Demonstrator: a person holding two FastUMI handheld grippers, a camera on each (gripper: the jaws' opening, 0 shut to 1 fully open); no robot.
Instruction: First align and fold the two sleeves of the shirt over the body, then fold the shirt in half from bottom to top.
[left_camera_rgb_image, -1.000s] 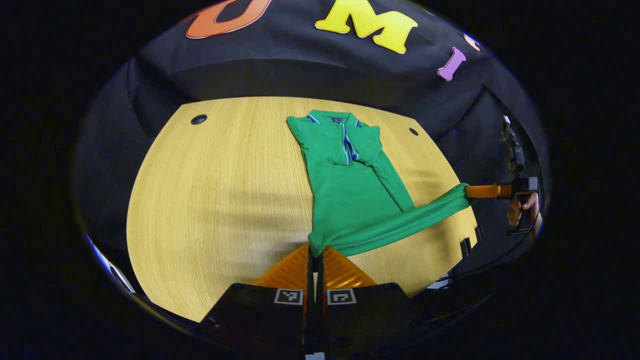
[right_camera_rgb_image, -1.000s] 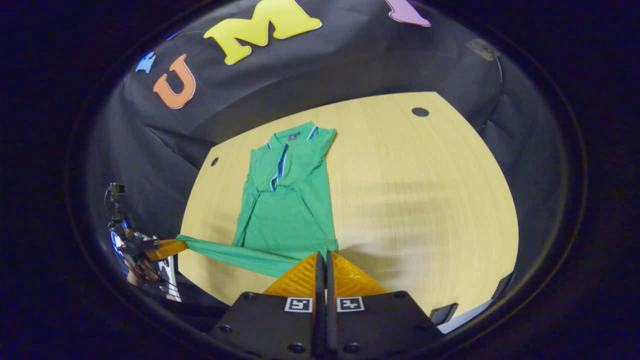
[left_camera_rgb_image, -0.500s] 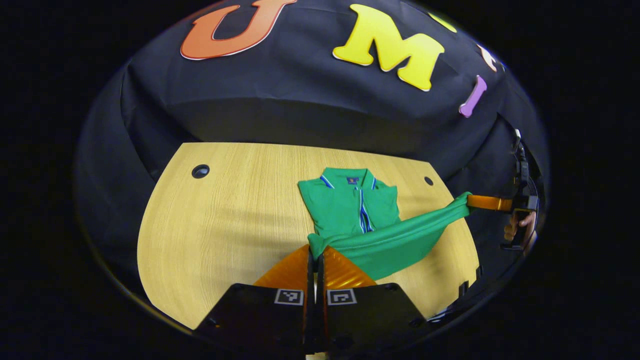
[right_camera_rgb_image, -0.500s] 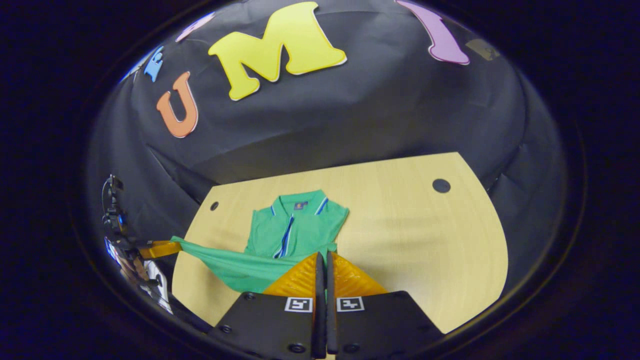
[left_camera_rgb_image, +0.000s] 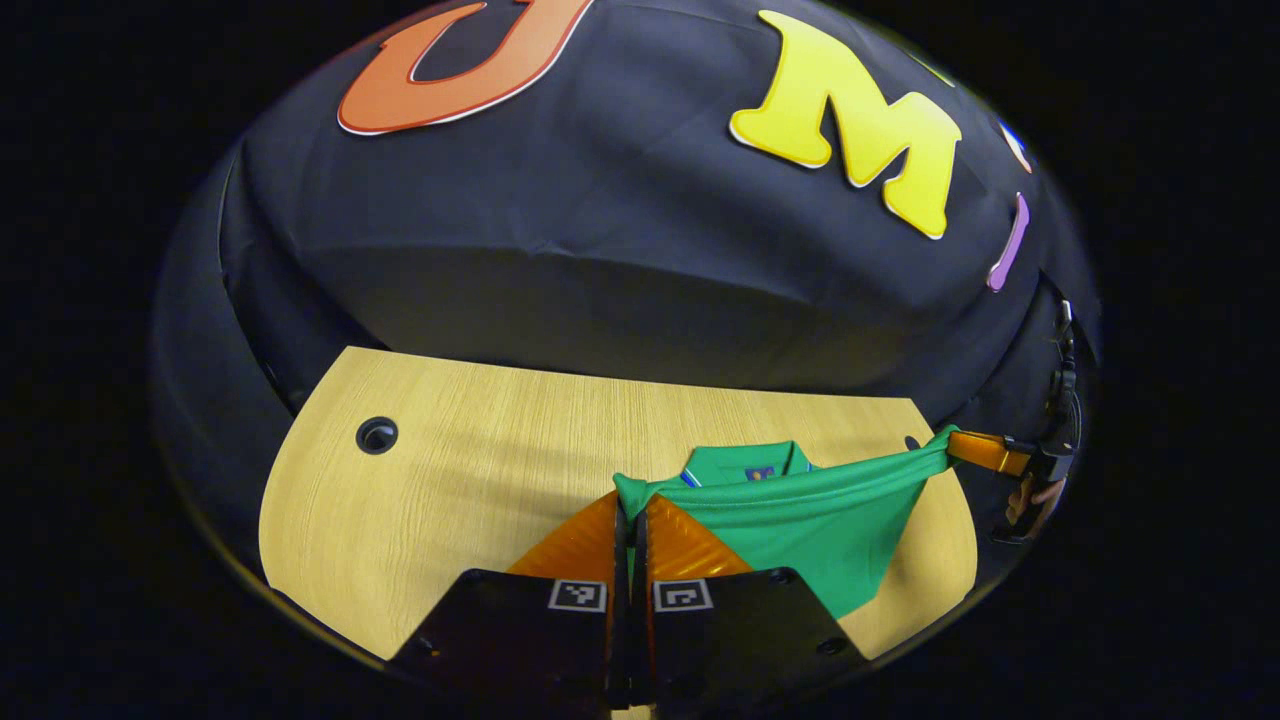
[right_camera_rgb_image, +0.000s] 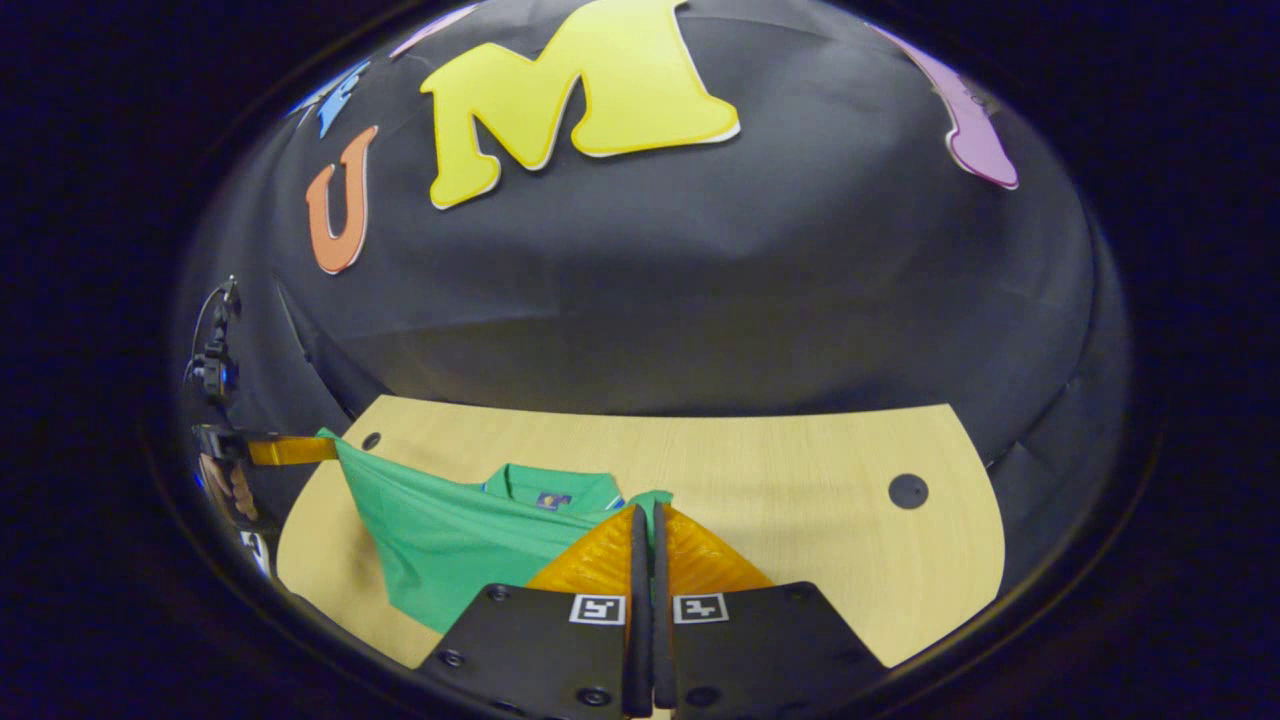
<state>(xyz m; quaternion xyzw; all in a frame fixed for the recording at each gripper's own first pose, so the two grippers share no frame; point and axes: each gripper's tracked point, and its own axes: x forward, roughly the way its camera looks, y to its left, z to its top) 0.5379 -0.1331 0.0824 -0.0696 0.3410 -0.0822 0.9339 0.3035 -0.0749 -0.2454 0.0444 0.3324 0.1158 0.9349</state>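
In the left gripper view, the left gripper (left_camera_rgb_image: 631, 505) has its two fingers pressed together on a hem corner of the green shirt (left_camera_rgb_image: 800, 520), right at its tips. From there the hem runs taut to the right, up to the right gripper (left_camera_rgb_image: 955, 447), which pinches the other corner at the far right, a hand (left_camera_rgb_image: 1035, 497) behind it. The lifted cloth hangs between them over the table (left_camera_rgb_image: 450, 480), with the collar (left_camera_rgb_image: 745, 463) just beyond the hem. In the right gripper view, the right gripper (right_camera_rgb_image: 645, 512) is likewise clamped on its corner, the shirt (right_camera_rgb_image: 440, 540) spreading left toward the left gripper (right_camera_rgb_image: 325, 450). A round hole (right_camera_rgb_image: 908, 490) sits well off to the right.
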